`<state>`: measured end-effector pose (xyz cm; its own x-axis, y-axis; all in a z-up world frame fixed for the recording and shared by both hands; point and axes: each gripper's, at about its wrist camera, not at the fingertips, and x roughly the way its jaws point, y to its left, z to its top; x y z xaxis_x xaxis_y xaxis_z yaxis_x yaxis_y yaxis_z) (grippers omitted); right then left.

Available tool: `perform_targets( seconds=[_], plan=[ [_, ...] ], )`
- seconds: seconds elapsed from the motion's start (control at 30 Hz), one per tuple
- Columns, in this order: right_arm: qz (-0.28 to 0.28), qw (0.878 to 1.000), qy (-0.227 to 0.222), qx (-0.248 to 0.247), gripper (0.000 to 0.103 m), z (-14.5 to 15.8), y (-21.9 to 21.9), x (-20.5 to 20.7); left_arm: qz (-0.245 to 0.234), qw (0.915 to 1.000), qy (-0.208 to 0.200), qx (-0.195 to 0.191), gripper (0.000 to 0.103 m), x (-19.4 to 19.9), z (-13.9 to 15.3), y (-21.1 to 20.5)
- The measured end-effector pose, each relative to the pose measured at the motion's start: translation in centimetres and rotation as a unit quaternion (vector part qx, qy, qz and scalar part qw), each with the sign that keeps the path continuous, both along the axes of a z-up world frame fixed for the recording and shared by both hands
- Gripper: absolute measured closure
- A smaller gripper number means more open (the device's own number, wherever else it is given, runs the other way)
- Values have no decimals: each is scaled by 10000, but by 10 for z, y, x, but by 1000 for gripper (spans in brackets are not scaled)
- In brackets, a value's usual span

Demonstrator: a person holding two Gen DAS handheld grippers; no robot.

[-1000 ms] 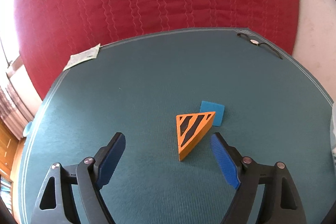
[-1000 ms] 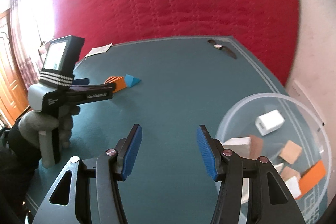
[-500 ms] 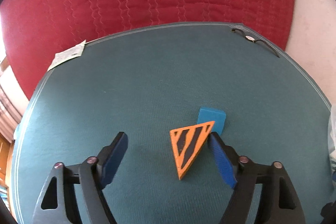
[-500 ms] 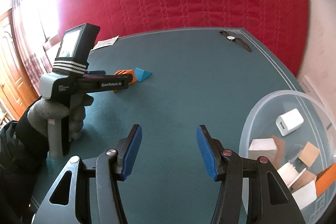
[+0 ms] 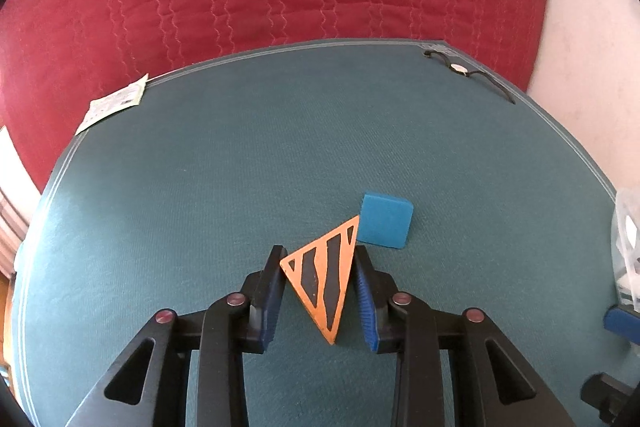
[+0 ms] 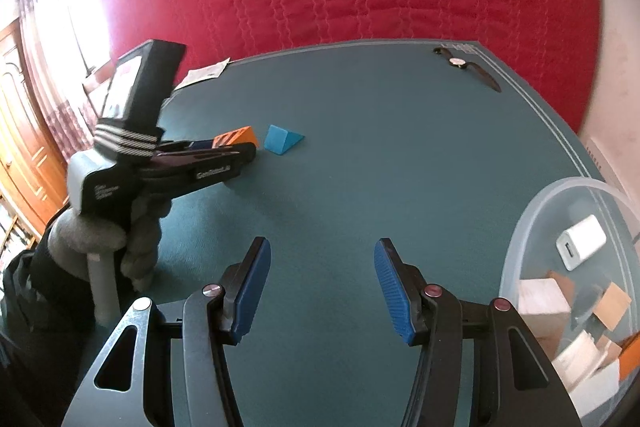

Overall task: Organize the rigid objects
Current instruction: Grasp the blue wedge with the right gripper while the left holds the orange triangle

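An orange wedge with black stripes (image 5: 326, 279) lies on the teal table (image 5: 200, 187), between the blue pads of my left gripper (image 5: 319, 255). The jaws are closing, and both pads touch the wedge's sides. A blue wedge (image 5: 384, 219) sits just beyond its far tip. In the right wrist view, the left gripper (image 6: 224, 167), held by a gloved hand (image 6: 140, 227), reaches to the orange wedge (image 6: 236, 137), with the blue wedge (image 6: 280, 141) beside it. My right gripper (image 6: 322, 247) hovers open over bare table with nothing between its pads.
A clear plastic bowl (image 6: 516, 247) at the right holds several wooden blocks and a white charger. A wristwatch (image 6: 460, 63) lies at the far right corner, a paper slip (image 5: 114, 103) at the far left edge. A red quilted cloth hangs behind the table.
The left jaws have closed from wide open onto the orange wedge, and the gripper has come forward around it. The right gripper shifted left, so the bowl sits further right in its view.
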<state>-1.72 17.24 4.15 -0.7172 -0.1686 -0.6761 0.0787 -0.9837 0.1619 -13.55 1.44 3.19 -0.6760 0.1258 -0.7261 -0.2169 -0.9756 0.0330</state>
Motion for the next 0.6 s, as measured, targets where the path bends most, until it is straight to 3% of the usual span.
perform_targets(
  seconds=[0.3,0.6],
  plan=[
    [-96,9994,-276,-201,47,-1,-6,-33,208,9991,350,91,71,21,18,-21],
    [-105,9994,-325,-82,47,-1,-32,-70,371,9982,306,372,71,24,18,-40]
  ],
)
